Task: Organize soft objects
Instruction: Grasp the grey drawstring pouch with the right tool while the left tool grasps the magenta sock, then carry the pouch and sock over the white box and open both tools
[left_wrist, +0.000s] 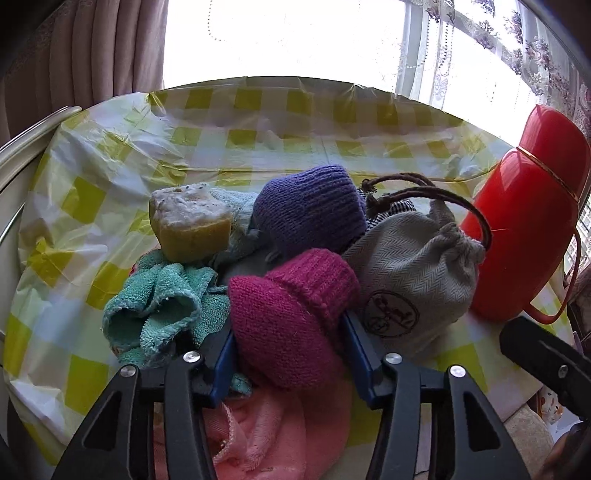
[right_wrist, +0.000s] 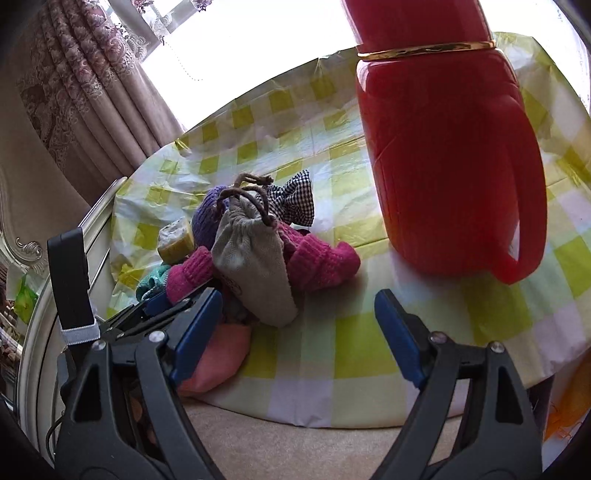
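Left tongs are clamped on the magenta knit hat at the pile's six o'clock edge on the bench; right tongs stand apart, empty; lift straight up so the grey pouch alongside is not dragged.

Thermos top — cropped by frame

Magenta knit hat sits heaped against purple hat and grey pouch.

Red thermos on checkered tablecloth
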